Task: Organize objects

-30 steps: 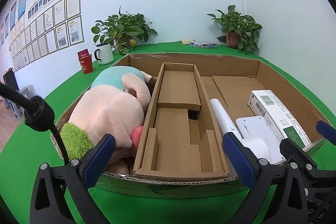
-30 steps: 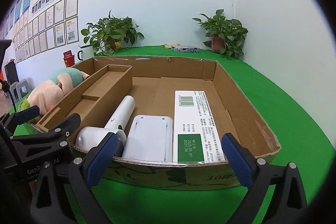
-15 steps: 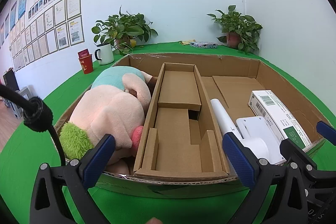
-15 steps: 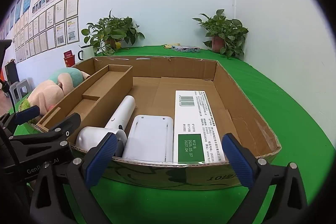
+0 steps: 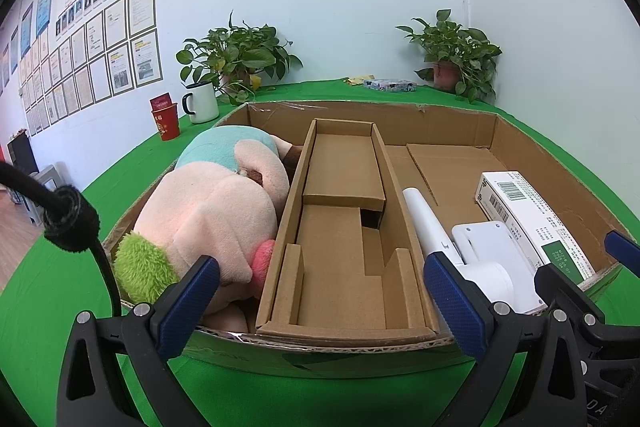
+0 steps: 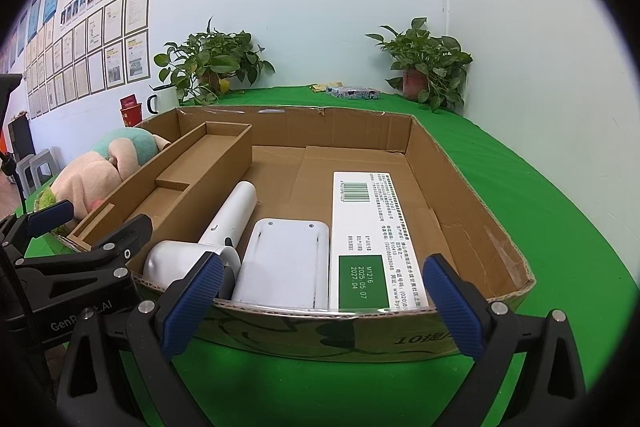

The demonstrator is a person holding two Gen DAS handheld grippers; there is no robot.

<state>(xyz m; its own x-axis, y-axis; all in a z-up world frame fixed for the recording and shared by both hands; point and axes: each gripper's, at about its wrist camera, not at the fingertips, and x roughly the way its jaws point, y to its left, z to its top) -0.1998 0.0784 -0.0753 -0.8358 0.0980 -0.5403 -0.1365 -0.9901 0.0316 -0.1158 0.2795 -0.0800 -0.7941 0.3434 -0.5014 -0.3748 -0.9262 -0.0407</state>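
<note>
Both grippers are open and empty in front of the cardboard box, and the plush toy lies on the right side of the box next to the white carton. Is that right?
Not quite. The plush toy lies on the left side of the cardboard box, across the cardboard insert from the white carton, as the left wrist view shows. Both grippers are open and empty.

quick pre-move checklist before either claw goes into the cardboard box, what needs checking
1. Left claw open and empty: ok, fingers wide apart, nothing between them.
2. Right claw open and empty: ok.
3. Both claws outside the cardboard box: ok, they sit in front of its near wall.
4. Plush toy settled in the left section: ok, beside the cardboard insert.
5. White handheld device, white flat unit and white carton lie side by side on the right: ok.
6. Anything left outside to pack: cannot tell; only a mug and red cup stand far off.
</note>
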